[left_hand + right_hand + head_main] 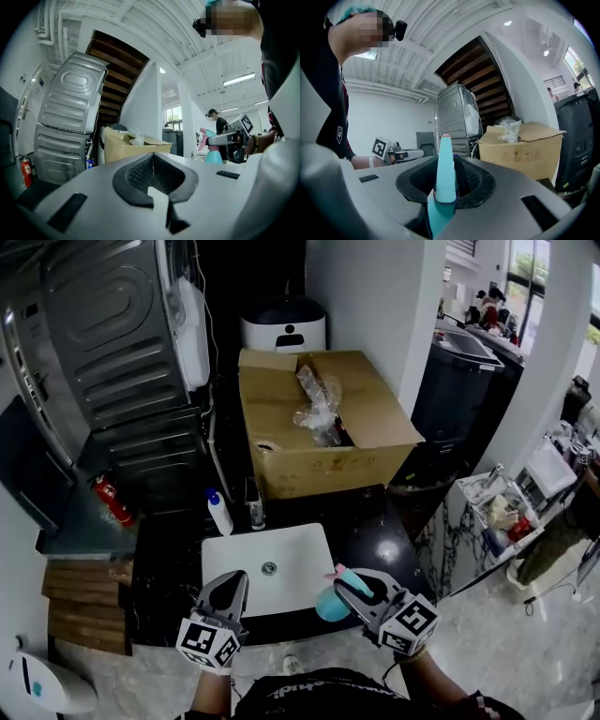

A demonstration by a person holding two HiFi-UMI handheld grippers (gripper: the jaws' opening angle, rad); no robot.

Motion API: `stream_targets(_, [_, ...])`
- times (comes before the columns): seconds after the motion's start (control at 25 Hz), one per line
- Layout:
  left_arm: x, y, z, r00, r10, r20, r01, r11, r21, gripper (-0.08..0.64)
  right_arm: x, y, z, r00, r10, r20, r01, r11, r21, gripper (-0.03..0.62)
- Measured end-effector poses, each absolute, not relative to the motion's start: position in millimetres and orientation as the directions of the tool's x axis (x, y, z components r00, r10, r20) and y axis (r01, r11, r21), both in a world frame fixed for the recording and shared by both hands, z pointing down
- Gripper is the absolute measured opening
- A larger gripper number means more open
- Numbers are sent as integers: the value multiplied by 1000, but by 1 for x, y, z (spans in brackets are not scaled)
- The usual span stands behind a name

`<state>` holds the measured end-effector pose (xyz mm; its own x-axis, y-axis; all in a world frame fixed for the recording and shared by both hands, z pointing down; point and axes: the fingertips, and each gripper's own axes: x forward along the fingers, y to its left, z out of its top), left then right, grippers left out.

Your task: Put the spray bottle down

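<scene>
In the head view a teal spray bottle [330, 604] with a pink trigger hangs over the front right rim of the white sink [298, 549]. My right gripper [349, 585] is shut on it. The right gripper view shows the bottle's neck [444, 173] clamped upright between the dark pads [474, 180]. My left gripper [234, 579] hovers over the sink's front left edge, its jaws shut with nothing between them. In the left gripper view the pads [136, 174] meet, and the bottle [213, 150] shows off to the right.
A black counter [375, 531] surrounds the sink. Behind it stand an open cardboard box [319, 442], a small soap bottle [218, 512] and a white bin [283, 329]. A grey washing machine [122, 334] and a red fire extinguisher [112, 501] are at the left, and a wire cart [502, 512] is at the right.
</scene>
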<state>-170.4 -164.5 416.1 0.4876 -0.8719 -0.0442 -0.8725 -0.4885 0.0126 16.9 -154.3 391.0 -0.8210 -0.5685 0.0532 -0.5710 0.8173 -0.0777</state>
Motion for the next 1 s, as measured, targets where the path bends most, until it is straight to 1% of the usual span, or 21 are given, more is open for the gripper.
stream_targets(0.12, [-188,-179,419,503,-863,-43,-863,-504,20,15,-4,-166,386,-812,-582,42,-584,809,-68,118])
stream_targets(0.24, [-198,-190,423,516,-855,-41,-855,-517,24,15,-14,-175,389,-799,-599,58,-601,798,-32,118])
stream_targets(0.36, [-202,-198,427,520,-853,-38,-853,-522,33,15,-18,-180,392,-792,-608,43,-610,791,-51,118])
stream_targets(0.48, [-201,-205,430,524,-851,-30,-850,-525,40,15,-16,-185,402,-787,-611,89,-616,786,-52,118])
stream_targets(0.68, [-190,-221,429,521,-853,-21,-852,-522,32,17,-10,-206,402,-797,-599,82,-604,796,-53,120])
stream_targets(0.8, [-186,-226,428,508,-861,-16,-860,-508,32,17,-10,-219,401,-814,-578,50,-581,812,-62,120])
stream_targets(1.0, [-185,-237,426,483,-875,-21,-874,-483,48,17,-9,-238,408,-819,-564,101,-571,820,-48,120])
